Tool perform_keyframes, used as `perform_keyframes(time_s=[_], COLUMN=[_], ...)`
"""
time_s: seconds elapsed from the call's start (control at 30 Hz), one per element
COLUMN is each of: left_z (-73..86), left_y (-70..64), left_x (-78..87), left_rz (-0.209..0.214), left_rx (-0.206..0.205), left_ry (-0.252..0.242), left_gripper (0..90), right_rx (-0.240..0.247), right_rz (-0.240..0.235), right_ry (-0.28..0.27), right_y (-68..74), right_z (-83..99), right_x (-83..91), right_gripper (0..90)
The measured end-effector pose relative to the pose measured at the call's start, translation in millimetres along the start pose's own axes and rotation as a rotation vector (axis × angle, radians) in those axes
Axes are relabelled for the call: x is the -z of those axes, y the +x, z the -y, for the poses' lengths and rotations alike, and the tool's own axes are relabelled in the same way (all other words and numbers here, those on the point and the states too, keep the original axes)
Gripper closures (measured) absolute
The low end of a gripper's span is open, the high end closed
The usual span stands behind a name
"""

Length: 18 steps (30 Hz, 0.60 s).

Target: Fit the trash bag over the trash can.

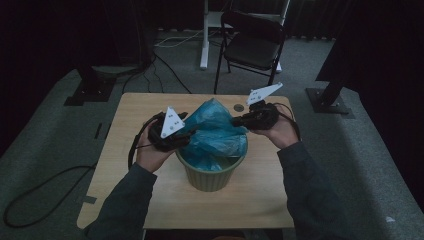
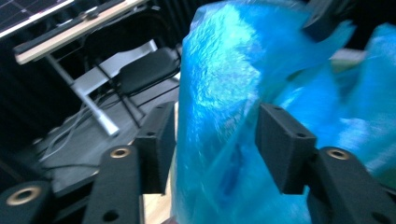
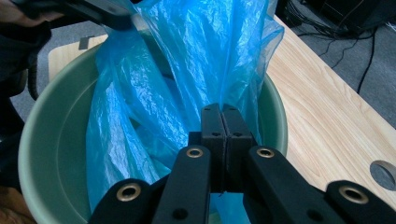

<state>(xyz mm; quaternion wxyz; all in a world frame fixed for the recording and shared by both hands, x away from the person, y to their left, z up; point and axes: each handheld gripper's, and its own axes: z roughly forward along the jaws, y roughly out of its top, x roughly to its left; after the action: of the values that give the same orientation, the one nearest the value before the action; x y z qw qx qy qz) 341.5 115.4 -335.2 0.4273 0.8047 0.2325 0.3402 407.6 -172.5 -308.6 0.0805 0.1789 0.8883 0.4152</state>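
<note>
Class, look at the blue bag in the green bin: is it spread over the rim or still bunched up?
Bunched: the blue bag rises crumpled from the green bin, rim bare.

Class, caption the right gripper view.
Right gripper shut on thin blue plastic bag inside round green bin.

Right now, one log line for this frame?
left gripper: open around blue bag | right gripper: shut on blue bag | bag partly in green bin | bin on table
</note>
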Motion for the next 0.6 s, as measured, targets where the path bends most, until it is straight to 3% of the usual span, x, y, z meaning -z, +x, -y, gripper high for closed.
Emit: perform_keyframes(time_s=[0.1, 0.23, 0.4, 0.6], left_z=[-2.7, -1.3, 5.8, 14.6], left_y=[1.1, 7.1, 15.7, 21.1], left_x=[-7.5, -8.2, -2.0, 3.5], left_rz=[-0.020, -0.016, -0.019, -0.013], left_rx=[0.017, 0.067, 0.118, 0.142], left_ry=[0.012, 0.000, -0.018, -0.032], left_gripper=[70.9, 87.5, 89.1, 89.1], right_rx=[0.009, 0.007, -0.037, -0.088], right_rz=[-0.006, 0.004, 0.054, 0.127], right_ry=[-0.001, -0.016, -0.054, -0.073], right_y=[1.3, 0.3, -6.7, -16.4], right_z=[-0.7, 0.9, 7.3, 12.2], right_x=[0.2, 3.1, 11.2, 13.7], right_gripper=[89.8, 78.4, 73.6, 73.2])
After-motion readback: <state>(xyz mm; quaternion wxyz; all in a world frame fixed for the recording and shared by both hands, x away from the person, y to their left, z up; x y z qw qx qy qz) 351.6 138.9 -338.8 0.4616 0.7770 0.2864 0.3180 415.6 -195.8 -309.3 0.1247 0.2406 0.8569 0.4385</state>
